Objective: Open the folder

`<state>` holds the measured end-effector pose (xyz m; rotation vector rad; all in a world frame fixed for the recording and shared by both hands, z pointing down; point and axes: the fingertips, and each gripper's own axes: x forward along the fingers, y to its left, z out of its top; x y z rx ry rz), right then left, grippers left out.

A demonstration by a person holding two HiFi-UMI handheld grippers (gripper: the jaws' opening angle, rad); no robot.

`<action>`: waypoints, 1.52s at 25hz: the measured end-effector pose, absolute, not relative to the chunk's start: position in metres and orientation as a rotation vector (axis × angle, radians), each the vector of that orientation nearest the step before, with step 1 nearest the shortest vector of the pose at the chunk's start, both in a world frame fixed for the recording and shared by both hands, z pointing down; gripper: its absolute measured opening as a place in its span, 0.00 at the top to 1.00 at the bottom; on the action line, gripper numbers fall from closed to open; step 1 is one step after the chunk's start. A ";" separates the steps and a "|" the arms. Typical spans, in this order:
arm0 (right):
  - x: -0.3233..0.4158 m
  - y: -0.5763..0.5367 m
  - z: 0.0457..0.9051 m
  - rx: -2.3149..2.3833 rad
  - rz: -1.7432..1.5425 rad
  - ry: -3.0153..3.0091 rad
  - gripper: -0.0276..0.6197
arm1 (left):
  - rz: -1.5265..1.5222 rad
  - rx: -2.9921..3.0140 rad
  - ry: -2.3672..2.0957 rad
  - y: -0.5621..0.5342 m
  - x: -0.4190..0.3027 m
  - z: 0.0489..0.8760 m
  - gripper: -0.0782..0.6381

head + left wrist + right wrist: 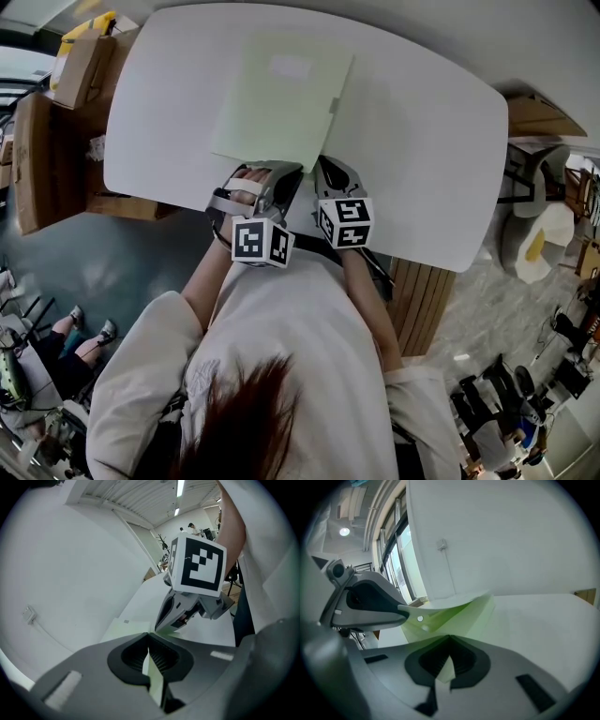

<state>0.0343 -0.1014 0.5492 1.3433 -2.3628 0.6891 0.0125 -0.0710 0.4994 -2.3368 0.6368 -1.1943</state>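
Observation:
A pale green folder [281,98] lies on the white table [422,141], its near edge toward me. My left gripper [279,174] is shut on that near edge; in the left gripper view a thin green sheet [155,679] runs between the closed pads of the left gripper [149,637]. My right gripper [328,171] sits just to its right, also shut on a green sheet [447,670]. In the right gripper view, my right gripper [449,639] is low while the left gripper [408,613] holds the top cover slightly raised, so the folder's mouth [454,616] gapes a little.
Cardboard boxes [75,56] stand past the table's left end. A slatted wooden panel [422,291] is below the table's near right edge. A white chair [544,234] stands at the right. A bare white wall [70,564] rises behind the table.

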 end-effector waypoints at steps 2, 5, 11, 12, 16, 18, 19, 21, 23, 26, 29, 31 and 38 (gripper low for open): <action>0.035 -0.102 0.549 1.345 0.689 -2.363 0.95 | -1.193 -2.338 0.638 -0.071 0.013 0.499 0.88; 0.035 -0.101 0.549 1.346 0.685 -2.362 0.95 | -1.184 -2.347 0.650 -0.072 0.012 0.497 0.88; 0.036 -0.100 0.549 1.344 0.683 -2.359 0.95 | -1.178 -2.355 0.659 -0.071 0.013 0.494 0.88; 0.037 -0.099 0.548 1.347 0.683 -2.358 0.95 | -1.178 -2.356 0.658 -0.070 0.013 0.494 0.88; 0.036 -0.099 0.548 1.362 0.691 -2.354 0.95 | -1.174 -2.358 0.663 -0.069 0.011 0.492 0.88; 0.036 -0.100 0.549 1.371 0.691 -2.349 0.95 | -1.171 -2.358 0.668 -0.070 0.011 0.491 0.88; 0.037 -0.100 0.549 1.374 0.685 -2.345 0.95 | -1.170 -2.358 0.669 -0.070 0.011 0.491 0.88; 0.036 -0.099 0.549 1.377 0.665 -2.331 0.95 | -1.167 -2.358 0.668 -0.070 0.010 0.490 0.88; 0.037 -0.099 0.548 1.388 0.662 -2.315 0.95 | -1.160 -2.363 0.673 -0.069 0.009 0.488 0.88; 0.040 -0.104 0.540 1.437 0.663 -2.326 0.95 | -1.141 -2.381 0.682 -0.068 0.011 0.482 0.88; 0.038 -0.109 0.537 1.438 0.651 -2.334 0.95 | -1.135 -2.396 0.698 -0.068 0.012 0.475 0.88; 0.036 -0.108 0.543 1.427 0.655 -2.324 0.95 | -1.126 -2.404 0.712 -0.069 0.010 0.472 0.88; 0.036 -0.106 0.545 1.435 0.626 -2.335 0.95 | -1.070 -2.440 0.777 -0.071 0.001 0.459 0.88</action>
